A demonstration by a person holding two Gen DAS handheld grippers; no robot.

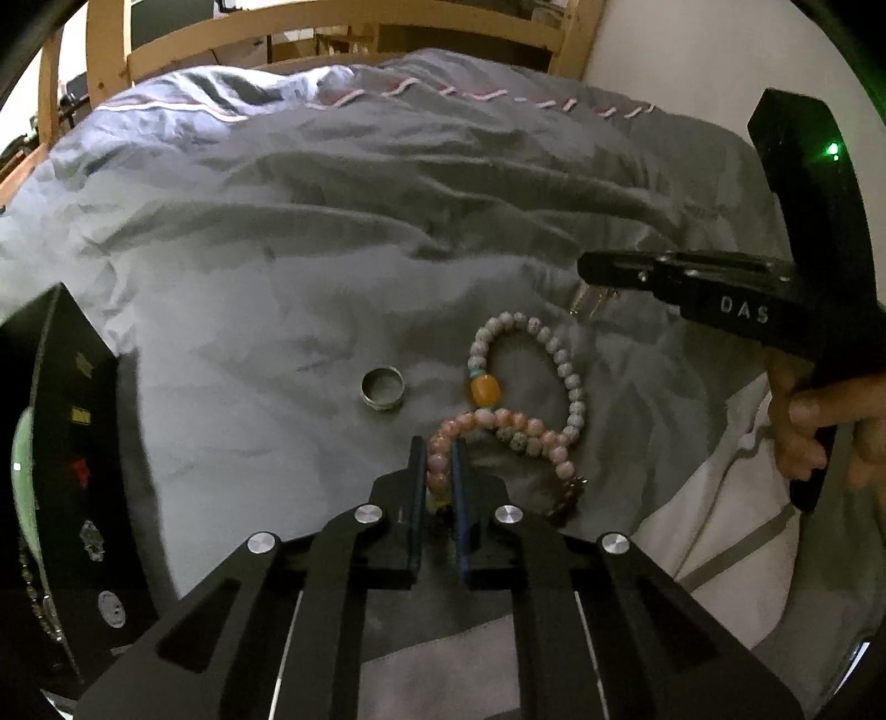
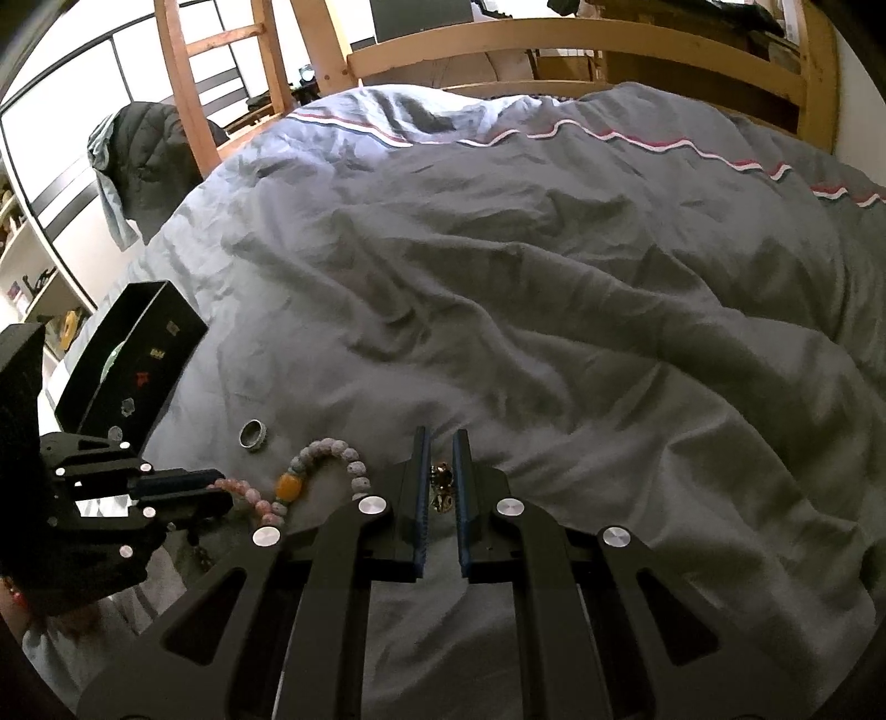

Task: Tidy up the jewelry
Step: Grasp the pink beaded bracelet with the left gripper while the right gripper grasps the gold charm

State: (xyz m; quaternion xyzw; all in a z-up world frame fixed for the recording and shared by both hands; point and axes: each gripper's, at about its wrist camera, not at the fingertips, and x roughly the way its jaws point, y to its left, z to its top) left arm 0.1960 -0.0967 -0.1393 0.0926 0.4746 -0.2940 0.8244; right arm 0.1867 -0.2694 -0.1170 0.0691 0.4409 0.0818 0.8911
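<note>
The sorting looks barely begun. On the grey duvet [image 1: 332, 266] a pink bead bracelet [image 1: 476, 426], a pale bead bracelet [image 1: 559, 354] with an amber bead and a silver ring [image 1: 382, 390] lie loose, while the black jewelry box [image 1: 72, 443] stands open at the left edge of the bed with some pieces already inside. The left gripper [image 1: 438, 465] has its fingers drawn close around the pink bracelet's beads, so that piece seems about to be carried. The right gripper [image 2: 442, 459] is equally narrow, its fingers closed on a small gold-coloured ornament [image 2: 442, 487] just right of the bracelets. The two bracelets overlap, so lifting one may drag the other. Beyond the jewelry the bed is open and soft; the wooden bed frame [image 2: 554, 50] is well apart
</note>
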